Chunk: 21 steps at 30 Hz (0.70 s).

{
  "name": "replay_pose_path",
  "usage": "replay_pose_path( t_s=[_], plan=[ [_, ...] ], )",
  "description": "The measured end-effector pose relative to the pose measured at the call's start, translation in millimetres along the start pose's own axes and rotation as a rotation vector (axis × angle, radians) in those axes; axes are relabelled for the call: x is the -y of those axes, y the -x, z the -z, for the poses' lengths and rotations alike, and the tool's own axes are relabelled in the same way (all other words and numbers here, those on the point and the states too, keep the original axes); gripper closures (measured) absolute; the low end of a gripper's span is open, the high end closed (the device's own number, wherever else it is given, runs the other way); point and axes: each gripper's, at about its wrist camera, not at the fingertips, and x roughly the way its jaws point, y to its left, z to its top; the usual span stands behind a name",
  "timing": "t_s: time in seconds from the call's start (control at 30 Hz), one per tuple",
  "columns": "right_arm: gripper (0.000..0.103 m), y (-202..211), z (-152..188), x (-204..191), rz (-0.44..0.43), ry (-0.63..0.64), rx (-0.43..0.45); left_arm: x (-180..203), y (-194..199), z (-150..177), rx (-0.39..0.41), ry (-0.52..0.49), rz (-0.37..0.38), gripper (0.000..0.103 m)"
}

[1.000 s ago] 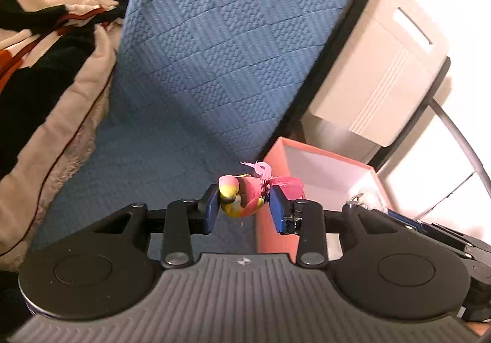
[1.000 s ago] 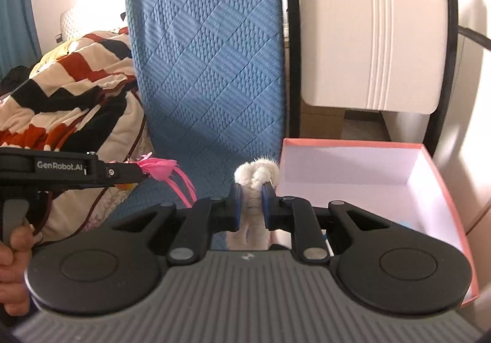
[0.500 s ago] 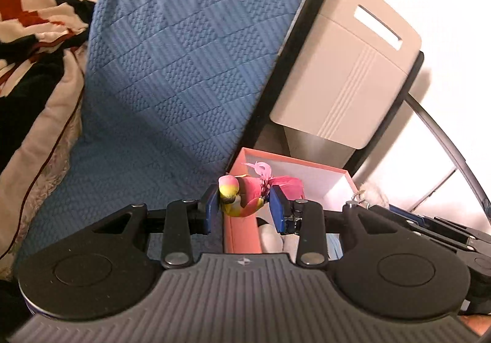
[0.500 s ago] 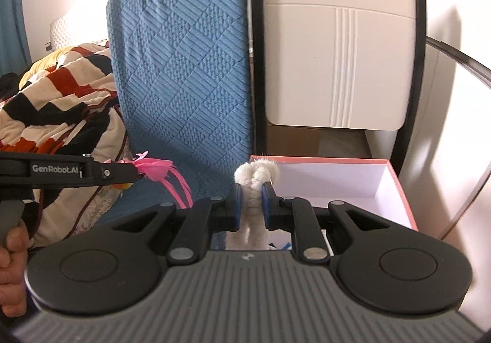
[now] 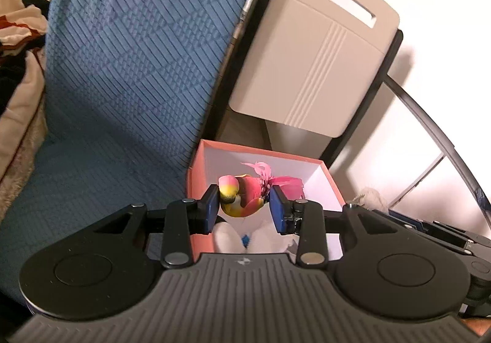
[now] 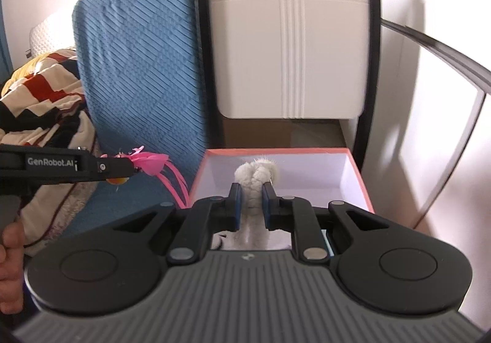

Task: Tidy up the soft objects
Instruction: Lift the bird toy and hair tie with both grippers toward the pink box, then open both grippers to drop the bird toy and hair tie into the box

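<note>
My left gripper is shut on a small soft bird toy, yellow, red and pink with pink feathers, held over the near left part of a pink box with a white inside. White soft things lie in the box below it. My right gripper is shut on a white braided rope toy, held over the same pink box. The left gripper with the bird shows at the left of the right wrist view.
A blue quilted cushion stands left of the box, over a blue seat. A beige chair back with a black frame stands behind the box. A striped blanket lies at far left. A white wall is on the right.
Both grippers have moved right and forward toward the pink box, each still holding its toy. The bird now hangs over the box instead of over the blue seat.
</note>
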Motion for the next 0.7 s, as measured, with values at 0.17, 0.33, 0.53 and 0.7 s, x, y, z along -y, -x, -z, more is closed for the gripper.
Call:
replay_pose_path(
  t_s=[0.17,0.33,0.53,0.7],
  plan=[
    [0.085,-12.4,12.6,26.1,0.026,-0.029,-0.026,19.5,-22.9,7.9,-0.033,-0.026,0.016,0.062],
    [0.085,-31.4,30.8,49.4,0.049,-0.075,-0.077,32.2,-51.2,19.0,-0.083,-0.054,0.014,0.062],
    [0.085,-50.1,53.2,74.4,0.077,-0.121,-0.148,37.0,-86.6,40.1,-0.156,-0.063,0.010,0.062],
    [0.085,-64.0,67.6,87.0,0.084,-0.143,-0.193,41.6,-110.0,56.9,-0.204,-0.091,0.013,0.062]
  ],
)
